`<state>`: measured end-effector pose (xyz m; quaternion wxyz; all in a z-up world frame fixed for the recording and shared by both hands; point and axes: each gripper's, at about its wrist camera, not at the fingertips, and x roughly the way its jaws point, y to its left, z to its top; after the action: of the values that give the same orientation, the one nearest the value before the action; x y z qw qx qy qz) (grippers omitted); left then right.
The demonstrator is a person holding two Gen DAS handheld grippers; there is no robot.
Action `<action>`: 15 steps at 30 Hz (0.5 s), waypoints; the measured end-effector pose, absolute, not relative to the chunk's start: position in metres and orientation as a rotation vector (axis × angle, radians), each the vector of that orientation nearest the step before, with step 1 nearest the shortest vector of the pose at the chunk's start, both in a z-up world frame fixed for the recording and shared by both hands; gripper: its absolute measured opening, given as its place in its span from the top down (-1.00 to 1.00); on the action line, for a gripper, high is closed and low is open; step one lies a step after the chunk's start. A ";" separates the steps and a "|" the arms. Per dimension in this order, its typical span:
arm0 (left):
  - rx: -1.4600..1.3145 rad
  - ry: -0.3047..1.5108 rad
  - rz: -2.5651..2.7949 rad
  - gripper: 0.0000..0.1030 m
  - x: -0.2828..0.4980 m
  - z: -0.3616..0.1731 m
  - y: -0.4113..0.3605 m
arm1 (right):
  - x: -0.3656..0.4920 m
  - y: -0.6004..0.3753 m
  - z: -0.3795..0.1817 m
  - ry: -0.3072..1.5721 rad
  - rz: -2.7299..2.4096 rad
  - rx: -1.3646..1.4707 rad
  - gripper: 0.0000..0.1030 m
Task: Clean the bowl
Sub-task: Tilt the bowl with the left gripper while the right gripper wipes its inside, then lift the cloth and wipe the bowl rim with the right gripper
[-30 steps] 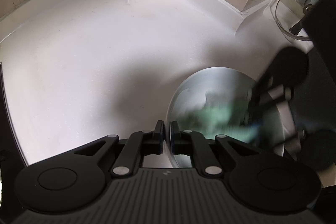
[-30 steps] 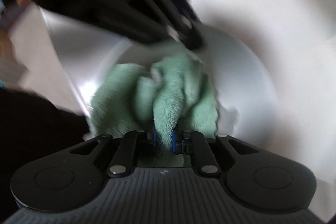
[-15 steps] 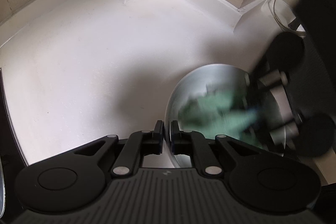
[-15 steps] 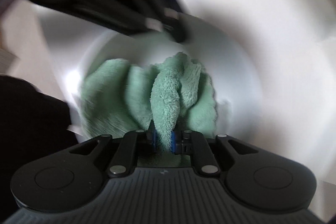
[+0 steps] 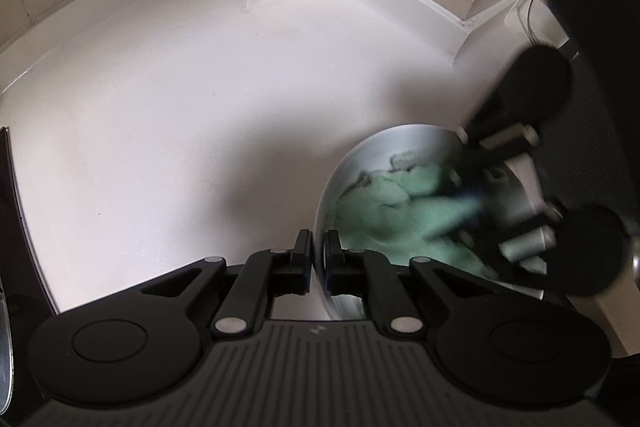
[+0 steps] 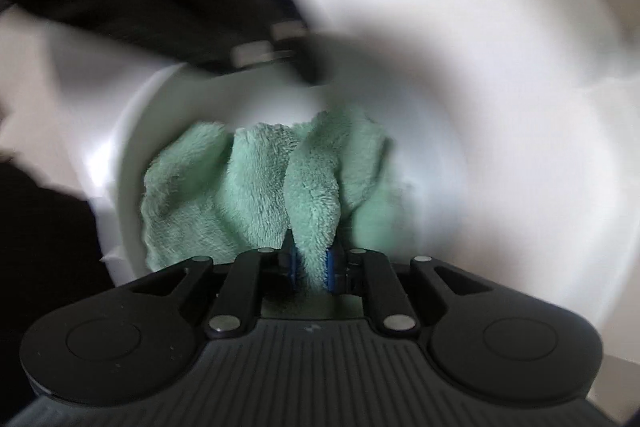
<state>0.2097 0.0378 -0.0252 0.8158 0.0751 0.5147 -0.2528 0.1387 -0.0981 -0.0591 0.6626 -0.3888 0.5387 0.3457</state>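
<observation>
The metal bowl [image 5: 360,163] sits on the white worktop [image 5: 180,131], near its corner by the wall. The left hand-held gripper [image 5: 319,247] is clenched on the bowl's near rim, one finger inside and one outside. The right hand-held gripper [image 6: 311,261], pointing steeply down into the bowl, grasps a fold of the green fluffy cloth [image 6: 248,187], which is bunched against the bowl's inner surface. A glass bowl [image 5: 540,7] stands further back, partly hidden.

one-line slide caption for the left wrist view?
Left gripper clamps the round metal bowl by its rim on the white counter while the right gripper wipes inside with a green fleecy cloth.
</observation>
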 end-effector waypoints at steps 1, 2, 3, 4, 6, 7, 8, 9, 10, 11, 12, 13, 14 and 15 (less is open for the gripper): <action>0.163 1.096 -0.531 0.92 0.210 -0.025 0.038 | 0.140 -0.097 -0.060 1.194 0.764 -0.866 0.79; 0.161 1.095 -0.526 0.93 0.211 -0.025 0.039 | 0.139 -0.094 -0.060 1.161 0.754 -0.846 0.79; 0.156 1.097 -0.525 0.93 0.211 -0.025 0.041 | 0.136 -0.092 -0.060 1.152 0.767 -0.810 0.79; 0.147 1.099 -0.524 0.93 0.212 -0.025 0.042 | 0.133 -0.092 -0.058 1.175 0.811 -0.758 0.79; 0.135 1.099 -0.527 0.93 0.212 -0.025 0.044 | 0.128 -0.095 -0.056 1.247 0.903 -0.681 0.79; 0.126 1.098 -0.530 0.93 0.212 -0.025 0.046 | 0.126 -0.096 -0.055 1.270 0.922 -0.671 0.79; 0.119 1.098 -0.533 0.93 0.212 -0.025 0.047 | 0.123 -0.104 -0.054 1.288 0.915 -0.684 0.79; 0.109 1.097 -0.535 0.93 0.212 -0.026 0.048 | 0.123 -0.109 -0.053 1.291 0.897 -0.682 0.79; 0.096 1.097 -0.538 0.92 0.212 -0.026 0.050 | 0.124 -0.114 -0.051 1.293 0.878 -0.677 0.79; 0.087 1.096 -0.539 0.92 0.212 -0.026 0.051 | 0.127 -0.122 -0.045 1.280 0.849 -0.636 0.79; 0.080 1.096 -0.540 0.92 0.213 -0.027 0.052 | 0.130 -0.132 -0.038 1.260 0.832 -0.580 0.79; 0.069 1.096 -0.541 0.92 0.214 -0.027 0.054 | 0.132 -0.141 -0.030 1.240 0.818 -0.522 0.79; 0.059 1.095 -0.541 0.91 0.214 -0.028 0.055 | 0.134 -0.154 -0.016 1.202 0.793 -0.431 0.79; 0.048 1.094 -0.541 0.91 0.214 -0.028 0.057 | 0.135 -0.168 -0.001 1.157 0.758 -0.338 0.79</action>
<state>0.2143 0.0570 -0.0284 0.8192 0.0224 0.5137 -0.2541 0.1347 -0.1683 -0.0011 0.7570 -0.1549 0.5309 0.3480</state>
